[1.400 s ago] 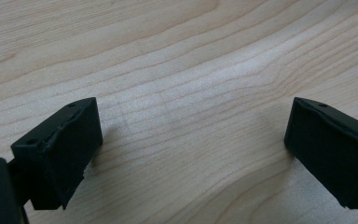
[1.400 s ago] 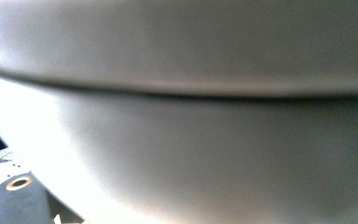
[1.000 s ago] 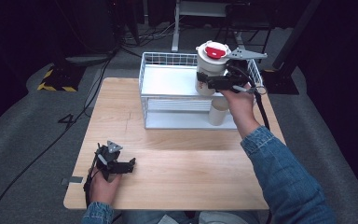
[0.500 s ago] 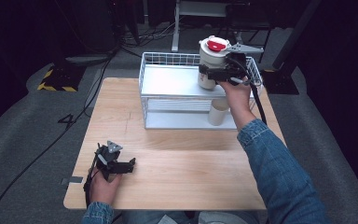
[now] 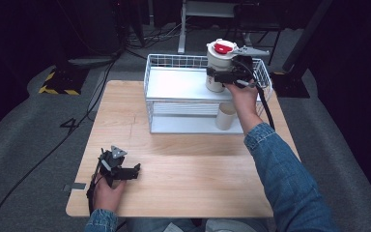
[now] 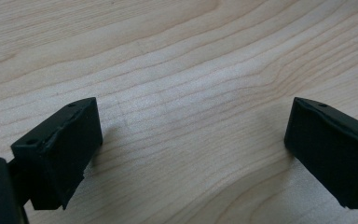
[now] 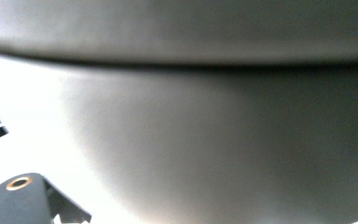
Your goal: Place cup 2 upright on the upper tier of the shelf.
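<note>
A light wooden table [image 5: 183,174] bears a white wire rack [image 5: 174,96] at its far edge. Just in front of the rack's right end stands a cream cup [image 5: 225,117] on the tabletop. Well nearer than the rack, toward the table's near left corner, the left gripper [image 5: 130,171] rests on the wood.

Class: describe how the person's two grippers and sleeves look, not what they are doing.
Both grippers, left and right, are black with blocky jaws, a grey three-cornered plate on top and a trailing black cable. Both sleeves are blue denim.
</note>
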A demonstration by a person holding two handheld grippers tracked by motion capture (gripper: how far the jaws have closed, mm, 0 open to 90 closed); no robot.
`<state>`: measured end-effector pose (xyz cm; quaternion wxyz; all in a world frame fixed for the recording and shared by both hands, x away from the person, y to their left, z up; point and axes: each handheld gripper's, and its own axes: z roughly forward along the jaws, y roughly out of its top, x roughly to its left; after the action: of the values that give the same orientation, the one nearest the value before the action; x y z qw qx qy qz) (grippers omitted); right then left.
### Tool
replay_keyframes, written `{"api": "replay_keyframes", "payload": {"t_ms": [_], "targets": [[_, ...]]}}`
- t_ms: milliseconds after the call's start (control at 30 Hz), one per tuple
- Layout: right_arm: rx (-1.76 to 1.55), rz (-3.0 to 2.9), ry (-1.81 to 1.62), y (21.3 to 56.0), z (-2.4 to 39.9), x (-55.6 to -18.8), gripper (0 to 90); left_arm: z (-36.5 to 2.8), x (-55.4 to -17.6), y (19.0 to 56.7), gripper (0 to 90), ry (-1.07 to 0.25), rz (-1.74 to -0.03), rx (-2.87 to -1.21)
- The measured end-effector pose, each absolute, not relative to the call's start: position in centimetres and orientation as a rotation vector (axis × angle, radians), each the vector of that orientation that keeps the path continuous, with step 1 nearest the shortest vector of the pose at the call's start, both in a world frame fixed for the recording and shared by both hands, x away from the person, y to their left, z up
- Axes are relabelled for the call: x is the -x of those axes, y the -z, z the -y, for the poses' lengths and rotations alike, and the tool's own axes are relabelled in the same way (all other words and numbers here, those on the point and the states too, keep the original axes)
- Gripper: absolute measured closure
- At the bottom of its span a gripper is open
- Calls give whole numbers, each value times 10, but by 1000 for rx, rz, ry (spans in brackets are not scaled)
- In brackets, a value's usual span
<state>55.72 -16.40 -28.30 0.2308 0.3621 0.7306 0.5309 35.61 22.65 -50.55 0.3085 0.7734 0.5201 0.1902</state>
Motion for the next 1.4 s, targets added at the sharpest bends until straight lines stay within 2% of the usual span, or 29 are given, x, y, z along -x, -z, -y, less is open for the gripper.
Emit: {"api": "replay_keyframes", "payload": {"t_ms": [1100, 1200, 1400], "targets": [[-970, -2008, -1478, 287, 164, -559, 125, -227, -356, 505, 46, -503, -1376, -2045], [-974, -1976, -1479, 285, 165, -558, 39, -227, -356, 505, 46, -503, -1375, -2045], [-995, -1975, -1492, 283, 171, -555, 0, -227, -356, 505, 46, -503, -1376, -2045]]}}
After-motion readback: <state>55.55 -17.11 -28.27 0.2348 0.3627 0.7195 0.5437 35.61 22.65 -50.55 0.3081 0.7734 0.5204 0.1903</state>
